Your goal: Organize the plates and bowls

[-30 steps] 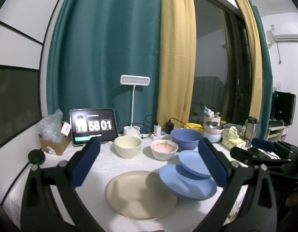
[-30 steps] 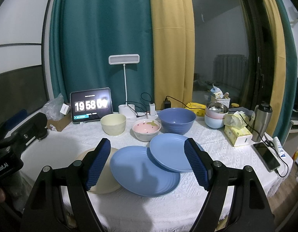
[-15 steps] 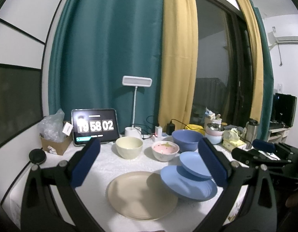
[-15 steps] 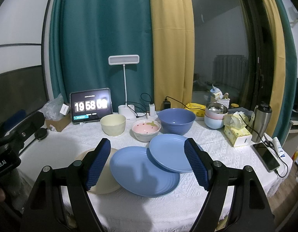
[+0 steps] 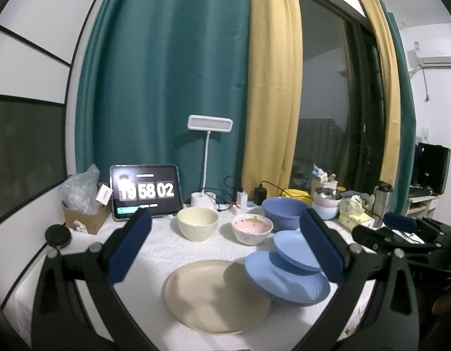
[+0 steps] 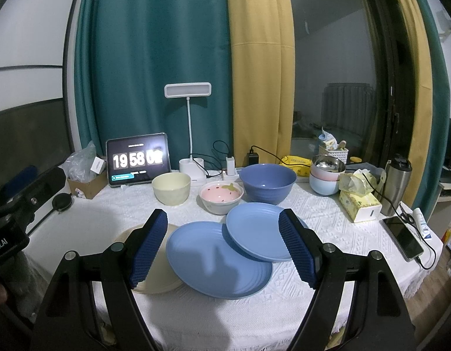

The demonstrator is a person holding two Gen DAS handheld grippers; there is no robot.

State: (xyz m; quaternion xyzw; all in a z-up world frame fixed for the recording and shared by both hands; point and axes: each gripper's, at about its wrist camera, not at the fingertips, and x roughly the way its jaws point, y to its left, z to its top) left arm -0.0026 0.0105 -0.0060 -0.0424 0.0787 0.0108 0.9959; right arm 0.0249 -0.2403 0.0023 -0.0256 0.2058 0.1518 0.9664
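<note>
On the white tablecloth lie a cream plate (image 5: 213,295), a large blue plate (image 6: 216,261) whose left edge rests on it, and a smaller light blue plate (image 6: 254,234) overlapping the large one. Behind them stand a cream bowl (image 6: 171,188), a pink strawberry bowl (image 6: 221,197) and a big blue bowl (image 6: 267,182). My left gripper (image 5: 225,242) is open and empty above the cream plate. My right gripper (image 6: 224,245) is open and empty above the blue plates. Each gripper shows at the edge of the other's view.
A tablet clock (image 6: 137,161), a desk lamp (image 6: 191,134) and chargers stand at the back. Stacked bowls (image 6: 326,175), a tissue box (image 6: 359,204), a steel flask (image 6: 396,184) and a phone (image 6: 403,238) sit at the right. A cardboard box (image 5: 85,219) is at the back left.
Both grippers stay open and almost still. The left wrist view has drifted slightly. The clock has gone from 19:58:01 to 19:58:02.
</note>
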